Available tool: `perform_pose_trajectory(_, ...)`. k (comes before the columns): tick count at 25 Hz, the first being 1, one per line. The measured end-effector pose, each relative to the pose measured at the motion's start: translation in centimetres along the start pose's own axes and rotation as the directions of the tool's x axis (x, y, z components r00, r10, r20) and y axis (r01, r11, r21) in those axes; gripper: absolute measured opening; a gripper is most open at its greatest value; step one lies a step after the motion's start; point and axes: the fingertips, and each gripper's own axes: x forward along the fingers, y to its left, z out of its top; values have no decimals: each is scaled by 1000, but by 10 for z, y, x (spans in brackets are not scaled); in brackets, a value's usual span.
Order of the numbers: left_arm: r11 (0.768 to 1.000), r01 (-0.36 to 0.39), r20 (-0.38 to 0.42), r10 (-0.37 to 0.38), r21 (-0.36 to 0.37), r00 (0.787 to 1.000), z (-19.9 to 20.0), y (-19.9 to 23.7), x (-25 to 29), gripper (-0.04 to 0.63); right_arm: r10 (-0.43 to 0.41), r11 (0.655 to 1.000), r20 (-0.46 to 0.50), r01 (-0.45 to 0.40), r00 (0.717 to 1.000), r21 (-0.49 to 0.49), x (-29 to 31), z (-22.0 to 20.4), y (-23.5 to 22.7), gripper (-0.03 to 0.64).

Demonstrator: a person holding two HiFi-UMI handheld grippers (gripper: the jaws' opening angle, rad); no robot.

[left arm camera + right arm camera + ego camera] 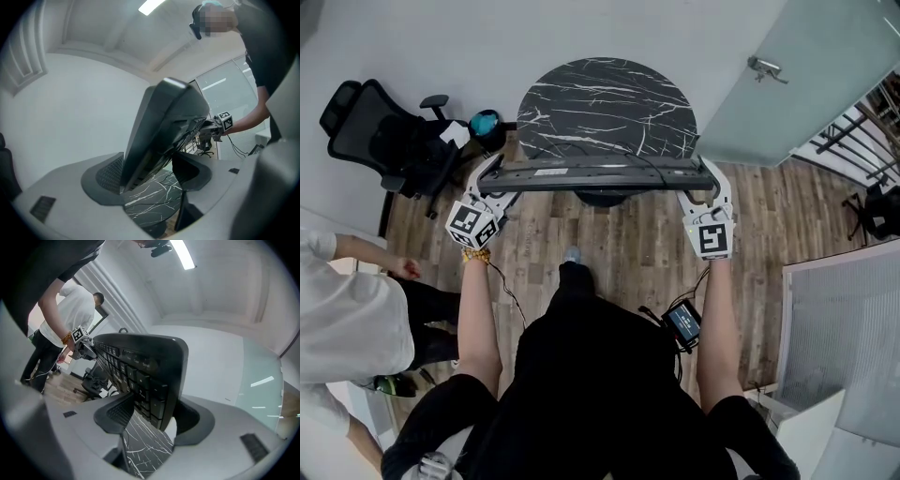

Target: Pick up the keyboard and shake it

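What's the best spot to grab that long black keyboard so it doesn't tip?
Grab it by its two short ends, one from each side. The keyboard is long, thin and stiff. Here the left tongs and right tongs each pinch one end across its thin body, so neither end is likely to droop.

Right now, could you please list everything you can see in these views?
keyboard: one, black, held aloft by its ends, before the table
table: one, round, black marble with white veins, beyond the keyboard
office chair: one, black, far left
glass door: one, frosted, far right
bystander: one, white shirt, left edge
left gripper: one, grey, jaws shut on the keyboard's left end
right gripper: one, grey, jaws shut on its right end
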Motion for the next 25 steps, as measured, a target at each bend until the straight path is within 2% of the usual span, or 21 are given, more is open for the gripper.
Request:
perform_pose_trajectory(6, 997, -33, -22, 35, 65, 999, -2, -1, 5, 308, -94, 992, -11, 92, 996, -85, -6, 0, -3, 245)
perform_pose_trajectory(8, 996, -38, -25, 40, 86, 999, -2, -2, 5, 308, -101, 990, -27, 98, 994, -98, -6, -3, -3, 244)
perform_pose_trajectory(16, 998, -41, -11, 42, 56, 999, -1, 2, 3, 308, -40, 999, -46, 39, 998, -35, -4, -8, 5, 245)
perform_pose_trajectory(25, 999, -28, -36, 28, -22, 999, -15, 6, -2, 308, 96, 985, -73, -85, 993, 150, -2, -27, 24, 247)
